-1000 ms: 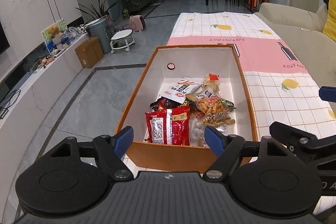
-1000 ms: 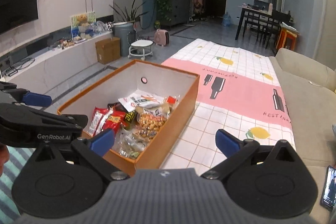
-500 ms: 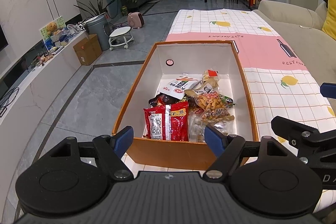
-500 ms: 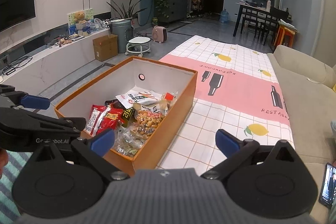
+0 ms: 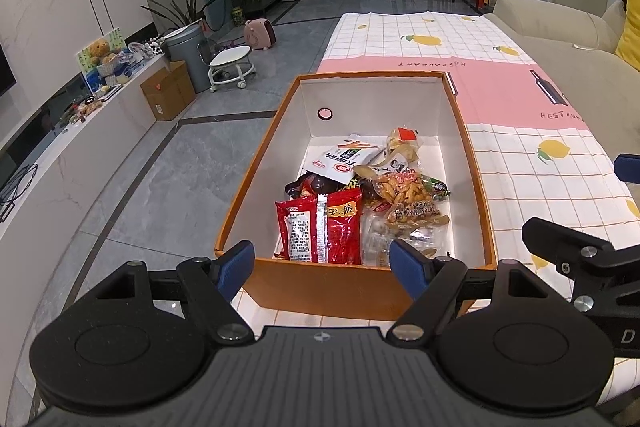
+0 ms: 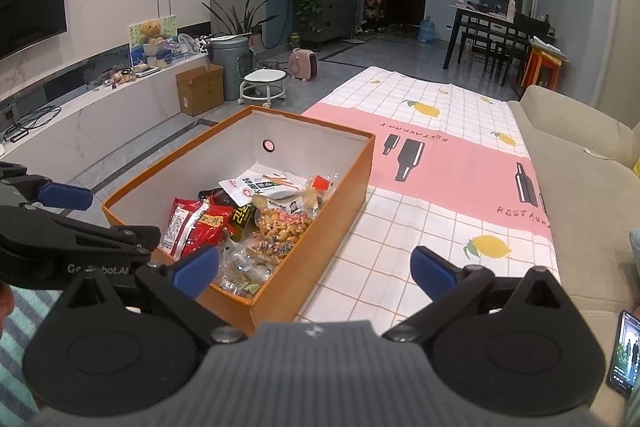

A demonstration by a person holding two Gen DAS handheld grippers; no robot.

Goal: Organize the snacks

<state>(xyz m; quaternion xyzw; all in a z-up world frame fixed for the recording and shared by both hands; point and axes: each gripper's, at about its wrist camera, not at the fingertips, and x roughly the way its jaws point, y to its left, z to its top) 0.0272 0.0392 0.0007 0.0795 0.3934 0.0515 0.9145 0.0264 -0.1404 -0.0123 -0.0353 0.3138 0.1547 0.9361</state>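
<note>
phone (image 6: 623,353) cut off by right edge; lower snack packets (image 5: 394,239) buried under pile, labels unreadable.

A low surface is covered by a checked white cloth with a broad pink band, printed with yellow lemons and dark bottles (image 5: 520,163) (image 6: 436,187). Directly on the cloth, at its left side, an open rectangular orange cardboard box with a white lining (image 5: 478,187) (image 6: 320,267) is set, its long side running along the cloth's left edge. The cloth's right edge is met by a beige fabric sofa (image 6: 592,211).
</note>
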